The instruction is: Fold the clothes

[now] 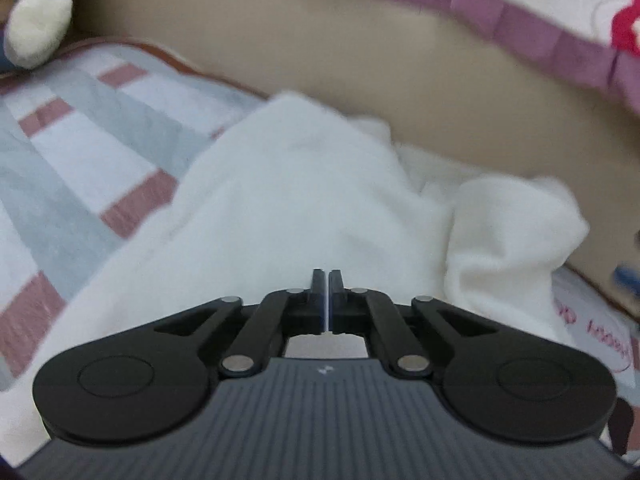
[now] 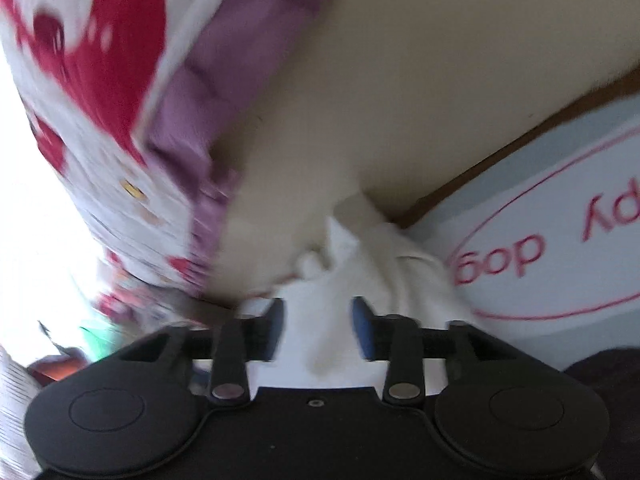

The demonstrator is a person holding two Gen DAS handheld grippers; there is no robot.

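The white garment [image 1: 280,200] is soft, plain, heavily rumpled cloth. It lies heaped on my bed, over a quilt [image 1: 80,128] of grey, white and dusty-red blocks, with its far edge against a beige headboard [image 1: 320,52]. One bunched fold [image 1: 512,232] stands up at the right of the heap.

My left tool [image 1: 327,280] hangs low over the cloth, its jaws clenched together; whether any fabric is pinched between them I cannot tell.

My right tool [image 2: 318,320] is released, its blue pads [image 2: 362,328] standing apart with white cloth [image 2: 320,332] lying between them, not pressed by either pad.

Only the left wrist view shows the quilt pattern and a plush toy [image 1: 36,28] at the upper left. Only the right wrist view shows clearly the red oval with lettering [image 2: 560,240] printed on the pale bedding just beside the cloth. A red-and-white cover with purple trim [image 2: 100,100] appears in both, blurred.
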